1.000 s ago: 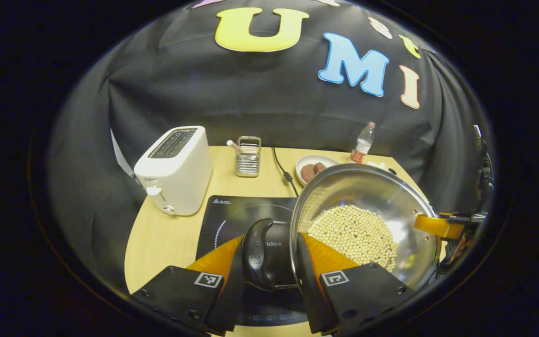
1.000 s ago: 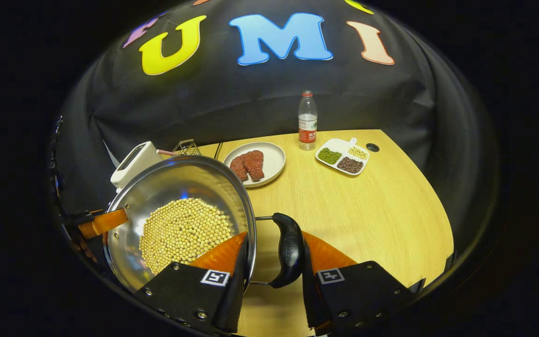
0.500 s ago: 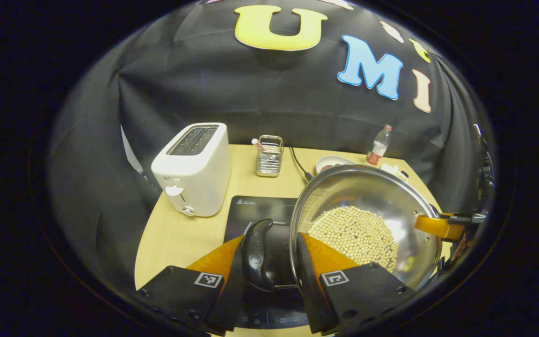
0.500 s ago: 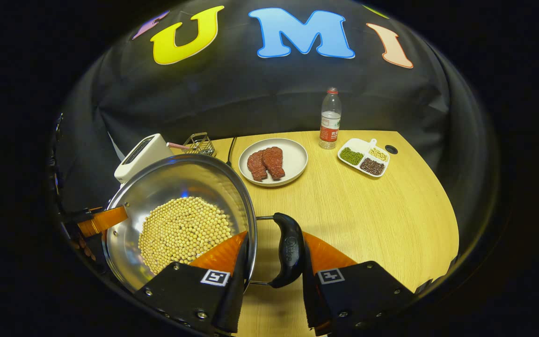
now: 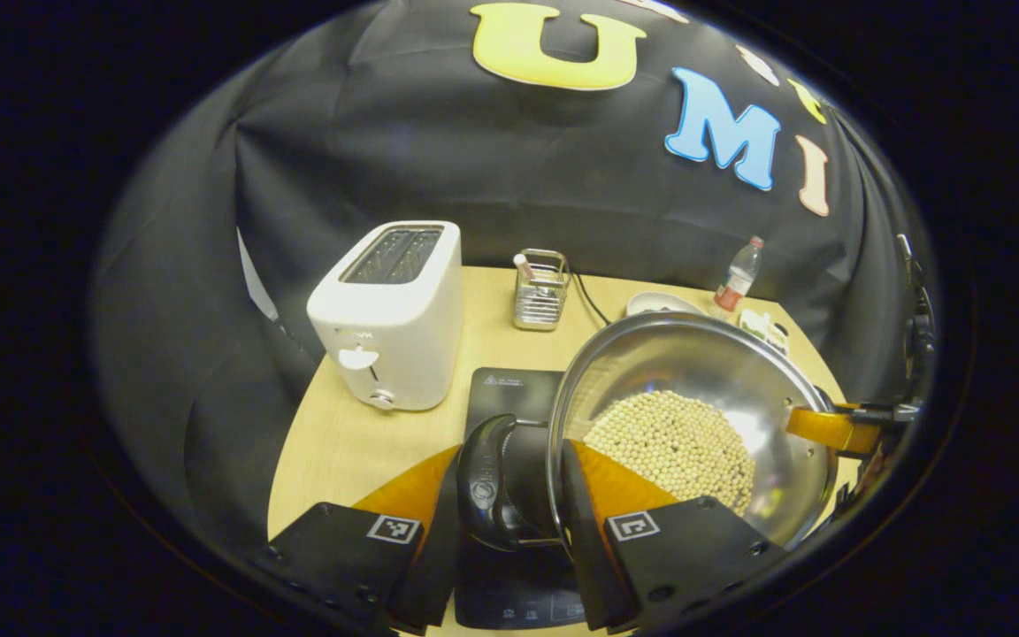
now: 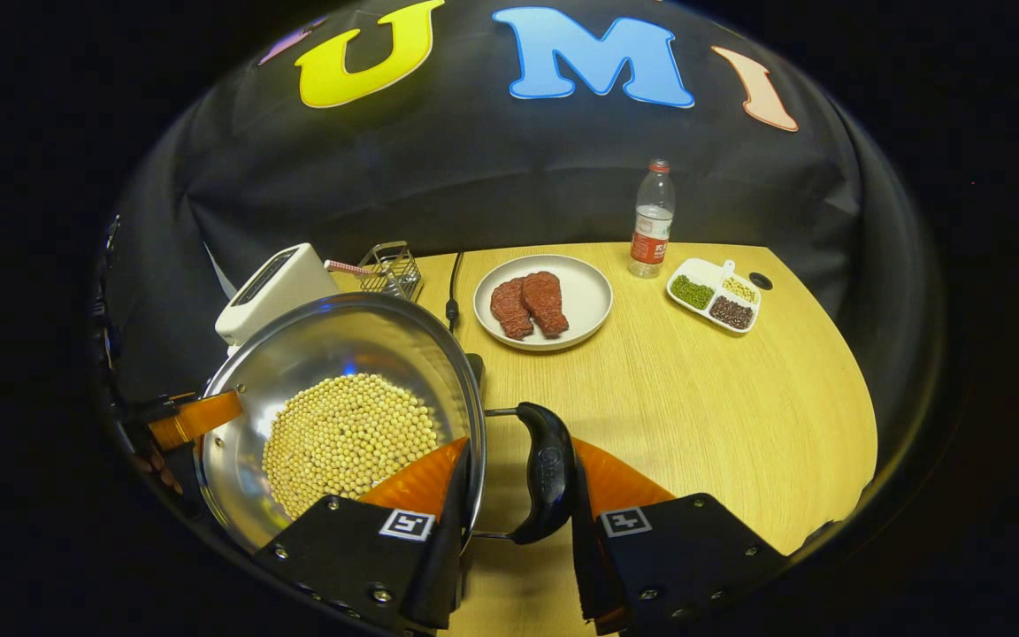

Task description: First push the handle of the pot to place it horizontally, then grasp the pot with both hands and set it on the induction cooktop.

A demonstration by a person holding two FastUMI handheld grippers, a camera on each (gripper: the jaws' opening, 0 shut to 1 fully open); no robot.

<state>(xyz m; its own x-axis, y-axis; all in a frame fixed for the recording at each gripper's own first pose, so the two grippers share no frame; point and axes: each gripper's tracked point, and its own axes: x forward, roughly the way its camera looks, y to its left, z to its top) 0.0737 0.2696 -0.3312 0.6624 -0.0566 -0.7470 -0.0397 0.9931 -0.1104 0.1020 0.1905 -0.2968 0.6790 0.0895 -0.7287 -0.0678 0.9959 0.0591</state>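
1. Left gripper view: your left gripper has its jaws closed on the pot's black side handle, one finger outside the handle loop and the other against the steel wall by the rim.
2. In that view the pot lies to the right of the jaws, open side up and filled with pale beans. It seems to be held above the bench, though you cannot tell how high.
3. The induction cooktop lies flat on the bench directly under and ahead of the jaws; the pot's left part hangs over it.
4. At the pot's far rim you see the other gripper's finger on that side.
5. A white toaster stands left of the cooktop, a wire rack behind it, and a bottle at the back right.
6. Right gripper view: your right gripper grips the opposite black handle in the same way, one finger inside the rim, one outside the loop.
7. Here the pot sits left of the jaws, the beans level in it.
8. Beyond it on the bench rest a plate with two meat pieces, the bottle, and a divided dish of beans.
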